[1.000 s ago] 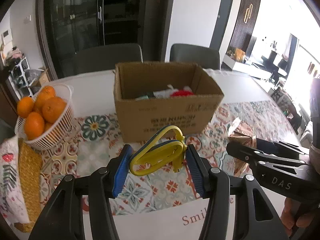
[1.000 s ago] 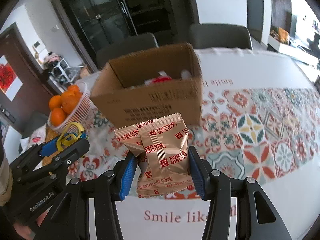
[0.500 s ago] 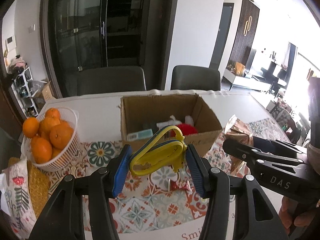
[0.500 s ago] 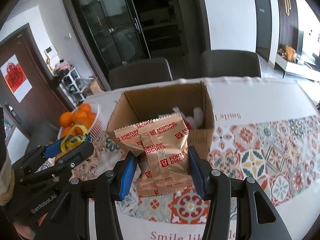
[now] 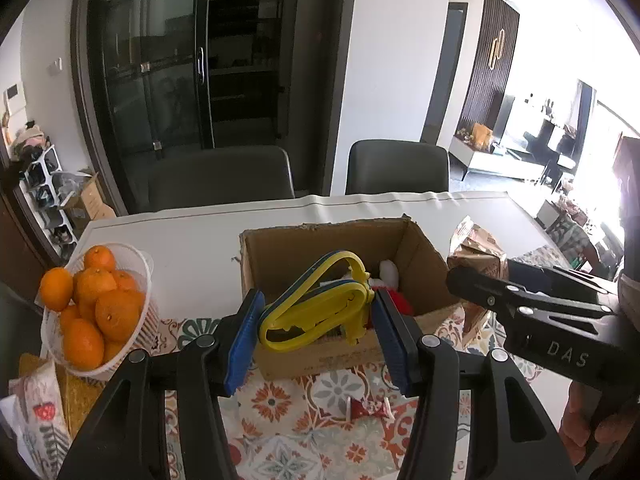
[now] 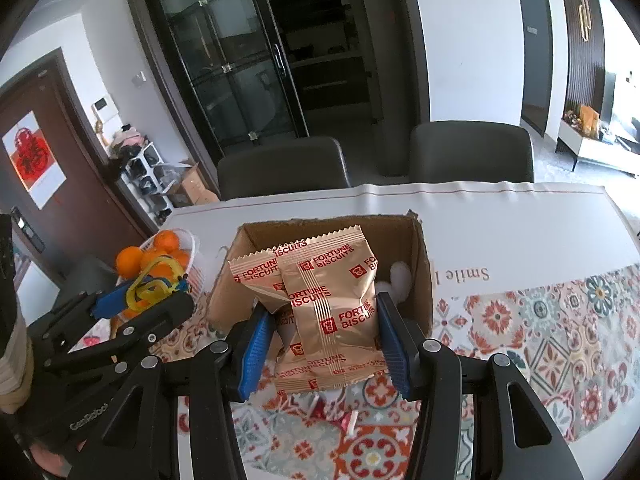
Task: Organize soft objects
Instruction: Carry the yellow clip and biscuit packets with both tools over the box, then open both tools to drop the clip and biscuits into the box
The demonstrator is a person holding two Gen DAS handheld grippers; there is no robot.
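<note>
An open cardboard box [image 5: 424, 248] [image 6: 236, 304] stands on the table with a red and a white soft item [image 5: 390, 274] inside. My left gripper [image 5: 316, 320] is shut on a yellow and blue looped soft object [image 5: 320, 308], held in front of and above the box's near wall. My right gripper [image 6: 326, 330] is shut on gold Fortune Biscuits packets [image 6: 320, 296], held over the box's near side. Each gripper shows in the other's view: the right one [image 5: 520, 304] with its packets [image 5: 476, 248] on the right, the left one [image 6: 140, 296] on the left.
A white basket of oranges [image 5: 96, 308] [image 6: 160, 252] sits left of the box. A small red wrapped candy [image 5: 368, 408] [image 6: 344, 420] lies on the patterned tablecloth [image 6: 560, 320] near me. A packet lies at the left edge [image 5: 36, 420]. Two dark chairs [image 5: 220, 176] stand behind the table.
Both grippers rose and moved toward the box with their loads held; the box now appears lower and its inside shows more. The small candy came into view on the cloth.
</note>
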